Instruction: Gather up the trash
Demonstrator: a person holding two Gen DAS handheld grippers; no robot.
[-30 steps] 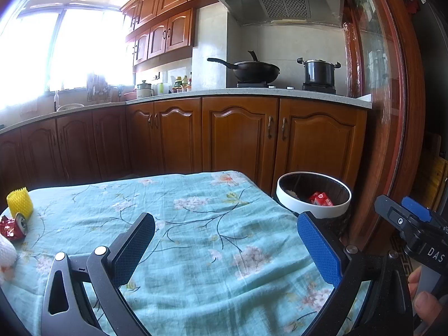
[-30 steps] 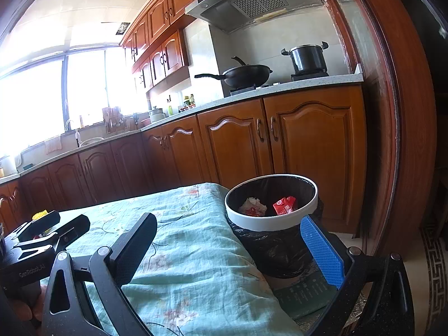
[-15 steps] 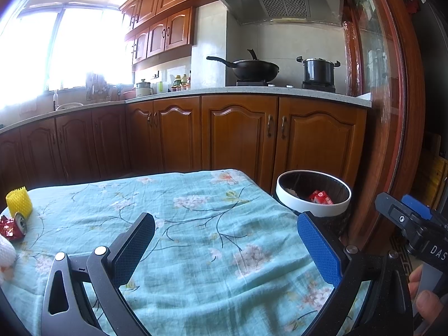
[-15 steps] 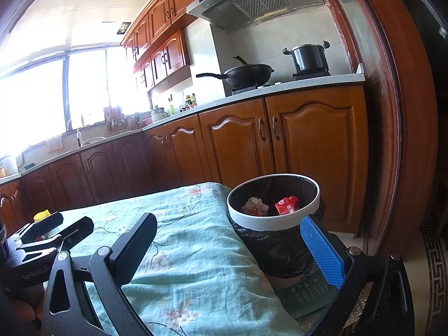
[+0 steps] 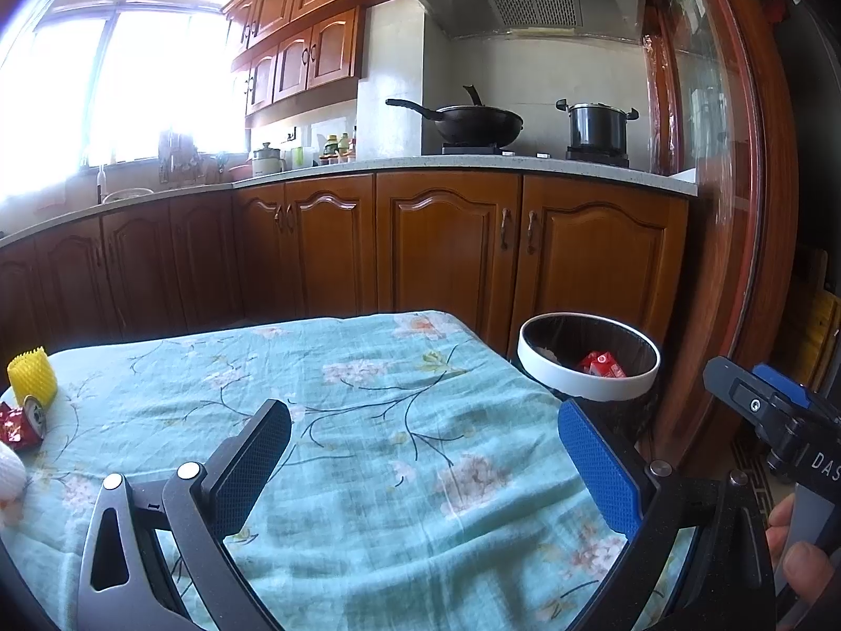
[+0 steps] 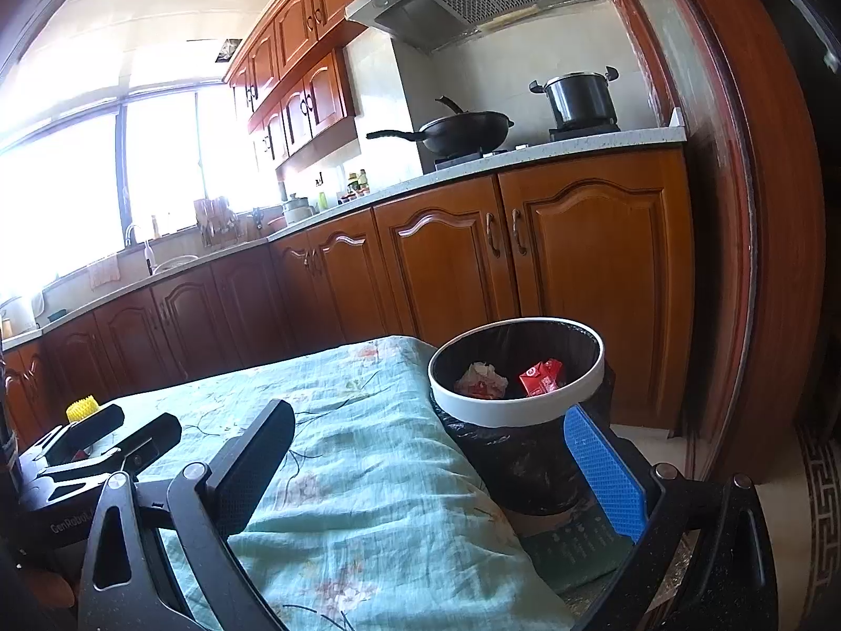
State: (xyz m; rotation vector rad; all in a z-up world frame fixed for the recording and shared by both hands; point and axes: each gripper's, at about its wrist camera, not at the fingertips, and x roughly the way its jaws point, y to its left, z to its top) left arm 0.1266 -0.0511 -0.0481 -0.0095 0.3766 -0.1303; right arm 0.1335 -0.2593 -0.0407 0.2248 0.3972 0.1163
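A white-rimmed trash bin point(image 5: 587, 387) point(image 6: 518, 410) with a black liner stands at the table's right end. It holds a red carton point(image 6: 541, 376) point(image 5: 600, 364) and crumpled paper point(image 6: 481, 379). At the table's far left lie a yellow foam net point(image 5: 32, 383) point(image 6: 82, 407), a red crushed can point(image 5: 21, 423) and a white wad point(image 5: 9, 473). My left gripper point(image 5: 426, 462) is open and empty above the cloth. My right gripper point(image 6: 431, 462) is open and empty, just before the bin.
The table point(image 5: 368, 420) wears a teal floral cloth. Wooden cabinets point(image 5: 447, 247) run behind it, with a wok point(image 5: 473, 123) and a pot point(image 5: 596, 123) on the counter. A wooden door frame point(image 5: 736, 210) stands at right. The other gripper shows at each view's edge.
Almost nothing has moved. Both views have drifted very slightly; both grippers stay open and empty.
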